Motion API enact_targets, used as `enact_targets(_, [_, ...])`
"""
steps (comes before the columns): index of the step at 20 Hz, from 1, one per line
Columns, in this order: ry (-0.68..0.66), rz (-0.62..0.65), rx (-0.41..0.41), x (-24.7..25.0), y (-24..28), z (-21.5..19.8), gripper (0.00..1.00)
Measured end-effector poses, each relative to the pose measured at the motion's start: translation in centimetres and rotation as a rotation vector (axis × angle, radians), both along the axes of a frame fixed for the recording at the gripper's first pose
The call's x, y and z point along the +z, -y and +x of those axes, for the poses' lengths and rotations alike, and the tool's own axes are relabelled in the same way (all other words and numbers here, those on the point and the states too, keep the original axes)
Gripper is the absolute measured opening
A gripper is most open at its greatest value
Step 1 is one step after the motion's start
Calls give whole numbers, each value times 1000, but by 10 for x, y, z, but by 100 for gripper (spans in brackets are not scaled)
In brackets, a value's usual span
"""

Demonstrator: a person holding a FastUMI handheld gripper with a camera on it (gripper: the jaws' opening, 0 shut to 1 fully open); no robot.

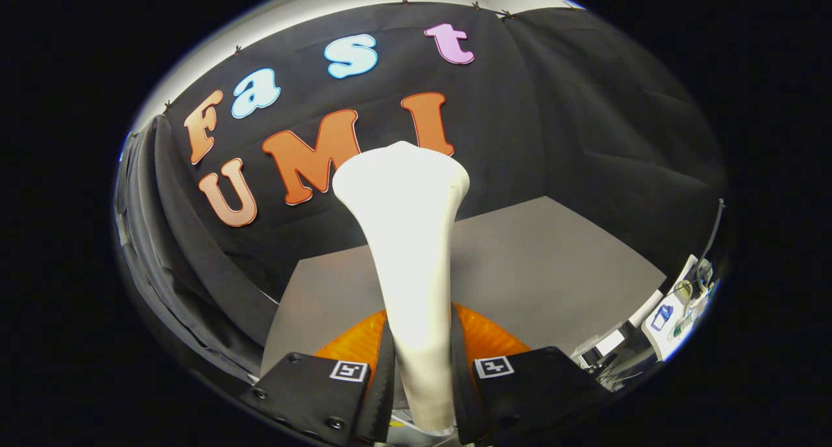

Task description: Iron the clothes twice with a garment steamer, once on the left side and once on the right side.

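The gripper [422,375] is pinching the white steamer [409,252] by its narrow handle, one finger pressed against each side at the bottom centre of the frame. The steamer rises from between the fingers and widens to a broad head at the middle of the frame, held upright and lifted clear of the grey table [552,271], probably so it can be carried to the garment without dragging. Something orange [484,336] with a ribbed look lies just behind the fingers, low in the frame; it may be the clothing to iron, though I cannot tell. Neither steaming pass appears begun yet.
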State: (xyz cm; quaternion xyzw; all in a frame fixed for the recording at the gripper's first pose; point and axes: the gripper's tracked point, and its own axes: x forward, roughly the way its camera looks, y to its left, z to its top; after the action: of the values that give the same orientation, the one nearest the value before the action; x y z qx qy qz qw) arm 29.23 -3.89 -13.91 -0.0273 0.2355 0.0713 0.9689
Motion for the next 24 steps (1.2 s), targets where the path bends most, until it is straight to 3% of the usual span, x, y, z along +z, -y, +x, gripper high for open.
enact_targets(8, [82,10,-123,13,-47,-85,46])
enact_targets(17, [105,38,-248,-13,-99,-197,46])
enact_targets(24, [159,30,-257,19,-120,-236,46])
